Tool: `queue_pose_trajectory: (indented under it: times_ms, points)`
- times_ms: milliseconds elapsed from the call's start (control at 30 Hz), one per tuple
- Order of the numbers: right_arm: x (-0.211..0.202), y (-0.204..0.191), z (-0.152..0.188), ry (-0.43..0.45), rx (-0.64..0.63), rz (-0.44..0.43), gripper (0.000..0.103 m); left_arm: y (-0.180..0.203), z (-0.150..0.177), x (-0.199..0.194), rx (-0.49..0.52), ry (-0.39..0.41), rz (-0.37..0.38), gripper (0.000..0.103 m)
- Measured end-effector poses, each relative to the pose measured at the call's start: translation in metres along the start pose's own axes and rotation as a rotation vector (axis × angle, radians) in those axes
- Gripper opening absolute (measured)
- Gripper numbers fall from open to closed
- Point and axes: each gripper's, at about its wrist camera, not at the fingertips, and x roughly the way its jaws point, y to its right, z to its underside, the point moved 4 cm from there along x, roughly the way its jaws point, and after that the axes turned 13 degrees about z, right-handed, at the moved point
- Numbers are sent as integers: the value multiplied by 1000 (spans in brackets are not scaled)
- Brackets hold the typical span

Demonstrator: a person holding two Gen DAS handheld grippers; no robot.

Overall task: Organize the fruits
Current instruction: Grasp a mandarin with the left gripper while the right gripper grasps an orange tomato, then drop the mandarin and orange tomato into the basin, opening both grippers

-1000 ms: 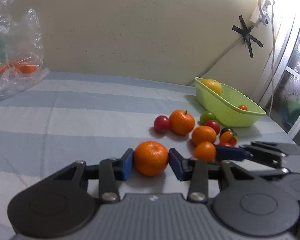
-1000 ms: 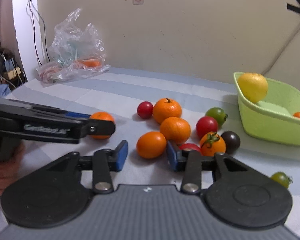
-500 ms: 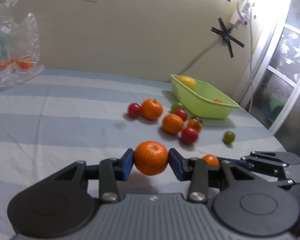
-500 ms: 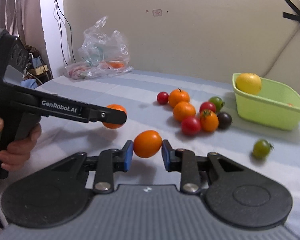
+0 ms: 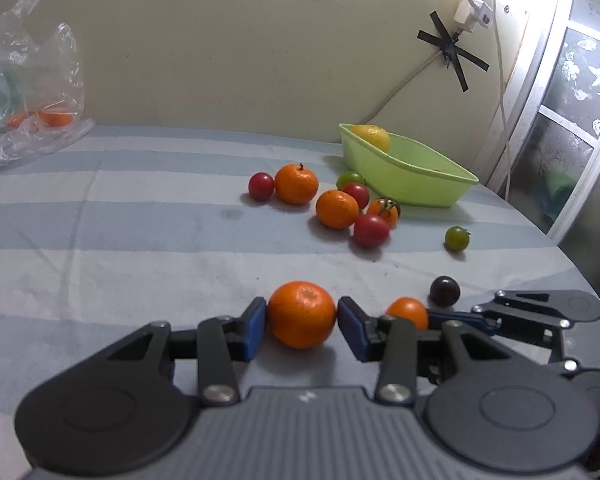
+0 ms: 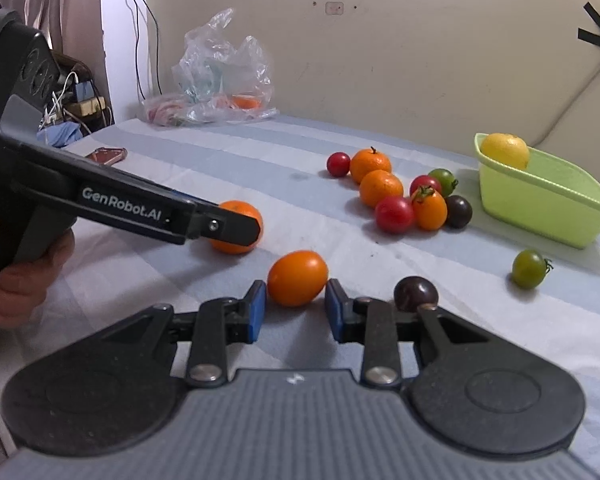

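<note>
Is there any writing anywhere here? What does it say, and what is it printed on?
"GenRobot.AI": white lettering on the side of the left gripper, seen from the right wrist camera.
A cut-off white "S" at the picture's left edge, on that tool's body; the rest is out of view.
A small pale logo on each camera mount: no readable letters.

Both grippers are the same build; matte black linkage arms, a ribbed grey housing at the base with a tiny white logo, and two big round black discs either side. The left gripper (image 5: 302,322) has blue pads (image 5: 254,326) on its fingertips and silver screws (image 5: 219,393) at the pivots; same story on the right gripper (image 6: 296,310). Seen side-on, the left one has white "GenRobot.AI" lettering (image 6: 122,203) down its arm; a bare hand (image 6: 24,280) wraps the black pistol-style handle.
</note>
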Motion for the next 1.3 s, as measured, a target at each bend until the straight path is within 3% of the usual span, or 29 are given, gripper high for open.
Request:
queue_pose_trajectory:
  times_ms: [233, 500, 700, 900, 1100, 1300]
  points:
    - [-16, 22, -8, 82, 91, 27, 32, 19, -27, 6, -1, 15, 68, 39]
    - [-9, 128, -38, 184, 186, 227, 32, 74, -113, 78, 58, 68, 172, 39]
    - [32, 198, -53, 138, 248, 273, 32, 78, -152, 157, 18, 5, 169, 39]
    - [68, 215, -55, 91, 243, 279, 34, 78, -154, 191, 10, -38, 153, 44]
    - [59, 214, -60, 131, 252, 297, 36, 75, -152, 177, 6, -33, 159, 46]
    - [16, 211, -42, 143, 286, 232, 38, 73, -120, 102, 45, 17, 168, 48]
